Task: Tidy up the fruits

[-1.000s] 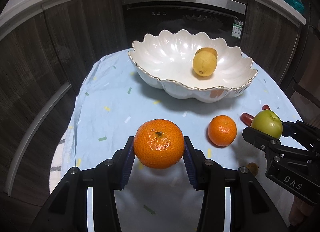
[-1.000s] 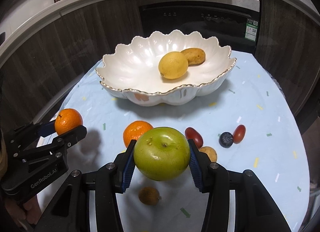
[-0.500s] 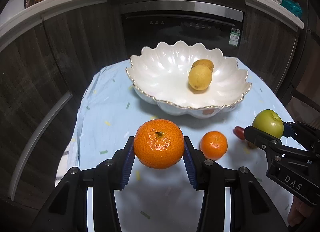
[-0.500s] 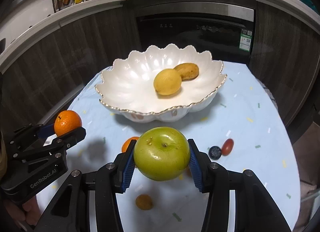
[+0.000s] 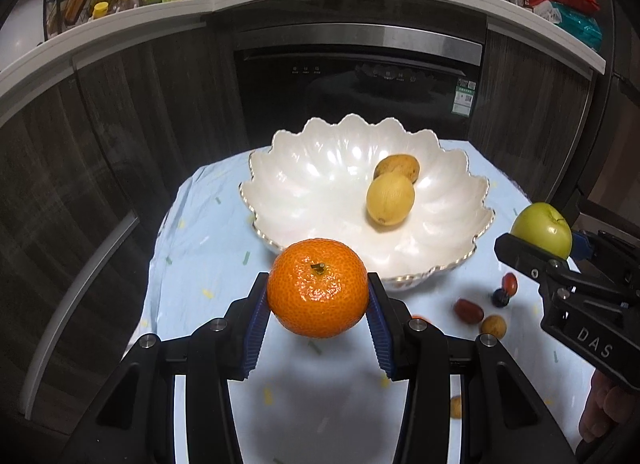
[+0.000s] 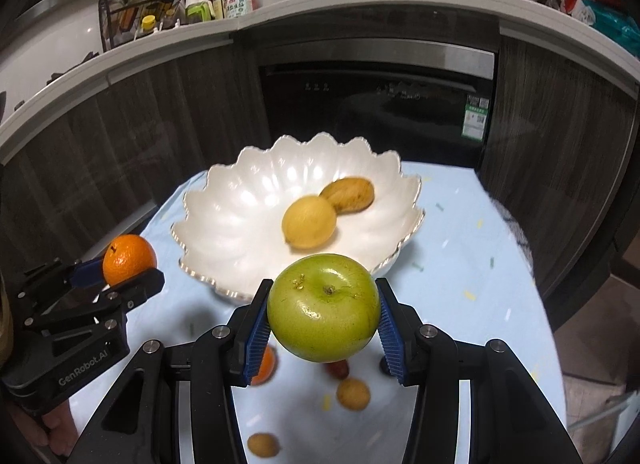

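Observation:
My left gripper (image 5: pixel 317 306) is shut on an orange mandarin (image 5: pixel 317 288), held in the air in front of the white scalloped bowl (image 5: pixel 320 184). My right gripper (image 6: pixel 323 322) is shut on a green apple (image 6: pixel 323 307), also held above the table near the bowl (image 6: pixel 240 216). The bowl holds a yellow lemon (image 5: pixel 390 199) and a brownish oval fruit (image 5: pixel 400 167). In the right wrist view the left gripper with its mandarin (image 6: pixel 129 259) is at the left. In the left wrist view the apple (image 5: pixel 542 229) is at the right.
On the light blue cloth (image 5: pixel 200 264) lie a second mandarin (image 6: pixel 266 366), mostly hidden, a red date (image 5: pixel 467 310), a dark berry (image 5: pixel 500 297), a red cherry tomato (image 5: pixel 510 283) and small tan fruits (image 5: pixel 493 326). Dark cabinets and an oven (image 5: pixel 360 84) stand behind the table.
Both grippers have risen with their fruit, so the table and bowl look lower and farther. The loose fruits now sit below and behind the held ones.

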Available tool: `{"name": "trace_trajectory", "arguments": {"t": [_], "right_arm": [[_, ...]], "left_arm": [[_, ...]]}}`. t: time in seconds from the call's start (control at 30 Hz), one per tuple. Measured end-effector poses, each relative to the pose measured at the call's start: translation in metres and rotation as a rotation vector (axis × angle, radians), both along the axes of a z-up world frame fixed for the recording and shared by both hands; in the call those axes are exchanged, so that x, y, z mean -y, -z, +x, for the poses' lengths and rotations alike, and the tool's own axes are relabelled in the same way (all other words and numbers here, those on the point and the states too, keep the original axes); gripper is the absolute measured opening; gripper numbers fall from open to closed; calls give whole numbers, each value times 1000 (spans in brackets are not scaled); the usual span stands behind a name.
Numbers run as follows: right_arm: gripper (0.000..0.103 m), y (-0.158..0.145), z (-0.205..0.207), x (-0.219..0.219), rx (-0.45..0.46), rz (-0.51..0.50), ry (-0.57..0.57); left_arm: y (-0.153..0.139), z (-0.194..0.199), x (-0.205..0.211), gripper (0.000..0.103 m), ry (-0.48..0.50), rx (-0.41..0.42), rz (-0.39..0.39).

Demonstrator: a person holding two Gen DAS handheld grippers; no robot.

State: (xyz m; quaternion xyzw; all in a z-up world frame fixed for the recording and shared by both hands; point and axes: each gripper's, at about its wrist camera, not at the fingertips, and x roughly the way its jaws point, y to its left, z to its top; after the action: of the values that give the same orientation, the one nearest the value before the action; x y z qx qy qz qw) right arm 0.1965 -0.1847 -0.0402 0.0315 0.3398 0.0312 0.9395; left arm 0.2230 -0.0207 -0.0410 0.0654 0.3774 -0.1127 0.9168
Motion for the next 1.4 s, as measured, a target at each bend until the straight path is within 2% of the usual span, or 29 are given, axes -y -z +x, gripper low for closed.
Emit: {"name": "trace_trajectory", "arguments": {"t": [0.4,0.7,0.73,0.93,1.4], "right_arm": [[49,-9,26,11,25,-11,16],[49,-11,49,21,30,-15,36],[49,-12,51,22,30,-15,37],[49,-12,64,25,30,-18,41],[49,2,91,26,-7,-24,37]], "left_arm": [[-9,26,6,45,0,27,2],[-8,48,11,45,-1,32,0],[-8,51,11,45,0,57,-8],[-7,65,15,45,1,64,-9],[10,91,15,45,-14,27,-6]]}}
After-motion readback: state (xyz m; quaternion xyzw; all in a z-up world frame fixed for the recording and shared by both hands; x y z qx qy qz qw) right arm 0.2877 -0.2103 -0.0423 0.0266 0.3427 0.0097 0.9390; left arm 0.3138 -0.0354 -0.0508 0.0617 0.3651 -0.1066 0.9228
